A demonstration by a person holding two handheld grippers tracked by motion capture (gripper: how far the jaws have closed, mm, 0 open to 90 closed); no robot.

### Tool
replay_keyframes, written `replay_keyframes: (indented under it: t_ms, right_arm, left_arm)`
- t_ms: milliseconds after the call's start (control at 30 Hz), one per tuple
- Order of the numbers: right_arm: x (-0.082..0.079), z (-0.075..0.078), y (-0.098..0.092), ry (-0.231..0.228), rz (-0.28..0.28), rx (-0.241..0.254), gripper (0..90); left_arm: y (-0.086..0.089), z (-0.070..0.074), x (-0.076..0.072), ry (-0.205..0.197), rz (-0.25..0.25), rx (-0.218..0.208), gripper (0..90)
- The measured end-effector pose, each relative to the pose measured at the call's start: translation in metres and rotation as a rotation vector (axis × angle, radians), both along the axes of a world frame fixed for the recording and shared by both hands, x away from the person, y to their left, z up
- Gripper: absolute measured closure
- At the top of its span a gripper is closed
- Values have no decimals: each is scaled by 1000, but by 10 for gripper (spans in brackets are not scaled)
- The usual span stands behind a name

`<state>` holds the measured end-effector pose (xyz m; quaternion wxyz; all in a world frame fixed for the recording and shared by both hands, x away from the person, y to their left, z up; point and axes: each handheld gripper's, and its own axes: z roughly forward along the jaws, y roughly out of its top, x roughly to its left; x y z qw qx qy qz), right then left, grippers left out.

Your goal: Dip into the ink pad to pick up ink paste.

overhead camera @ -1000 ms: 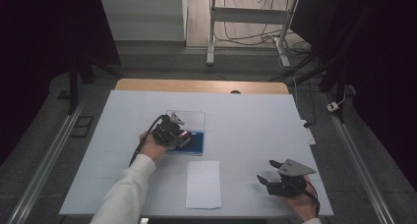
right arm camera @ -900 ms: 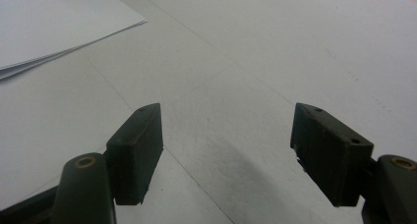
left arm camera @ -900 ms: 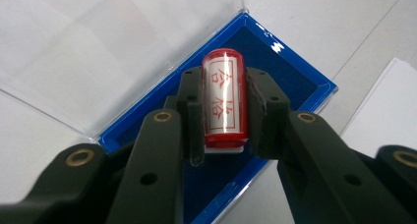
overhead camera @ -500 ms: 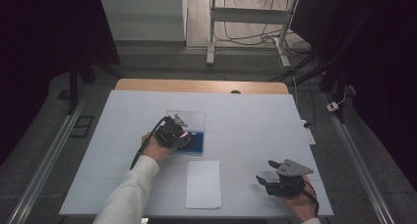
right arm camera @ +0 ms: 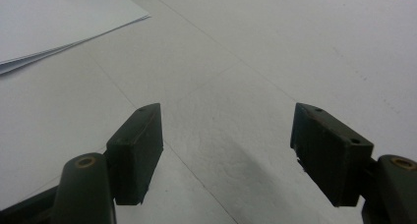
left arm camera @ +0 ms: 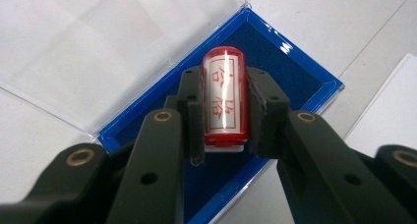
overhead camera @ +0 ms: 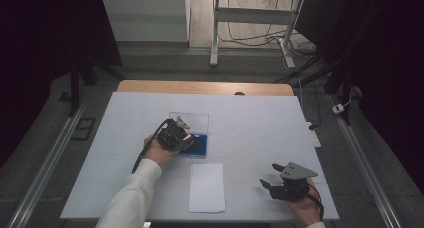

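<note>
Left tongs [left arm camera: 225, 111]: I have them clamped on the stamp [left arm camera: 224, 96], one black pad on each long side, over the blue case [left arm camera: 314, 81]. In the high view I see them [overhead camera: 181, 138] at the case's near-left part, the hand [overhead camera: 159, 150] behind them.
Right tongs [right arm camera: 226, 150]: I have them spread wide with nothing between the pads, just bare table under them. In the high view they [overhead camera: 272, 182] sit low at the near right, well apart from the case.
Stamp: a red cylinder with a white label and red characters, lying lengthwise between my left pads, its far end past the tips, over the dark blue pad inside the case.
Case: blue tray [overhead camera: 200, 145] mid-table, its clear lid [overhead camera: 192, 121] folded open flat on the far side.
Paper [overhead camera: 207, 187]: a white stack just in front of the case, between my two hands; its corner shows in the right gripper view [right arm camera: 59, 22].
Table [overhead camera: 260, 118]: white top.
</note>
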<state>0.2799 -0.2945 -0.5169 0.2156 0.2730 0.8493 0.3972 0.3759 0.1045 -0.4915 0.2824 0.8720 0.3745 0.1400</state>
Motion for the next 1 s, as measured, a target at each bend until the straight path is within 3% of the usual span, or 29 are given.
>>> replay_keyframes:
  t_ms: [267, 433, 567, 800, 1000]
  right_arm:
    - [0, 0, 0, -1, 0, 2, 281]
    - [0, 1, 0, 0, 0, 10, 281]
    - [0, 1, 0, -3, 0, 14, 280]
    - [0, 0, 0, -2, 0, 8, 280]
    - [0, 0, 0, -1, 2, 8, 280]
  left_arm:
    - [2, -1, -1, -4, 4, -16, 705]
    - [0, 6, -6, -42, -22, 20, 702]
    - [8, 18, -10, -78, -14, -45, 701]
    - [25, 41, -10, -110, -10, -99, 700]
    - [30, 42, -10, -102, -11, -100, 700]
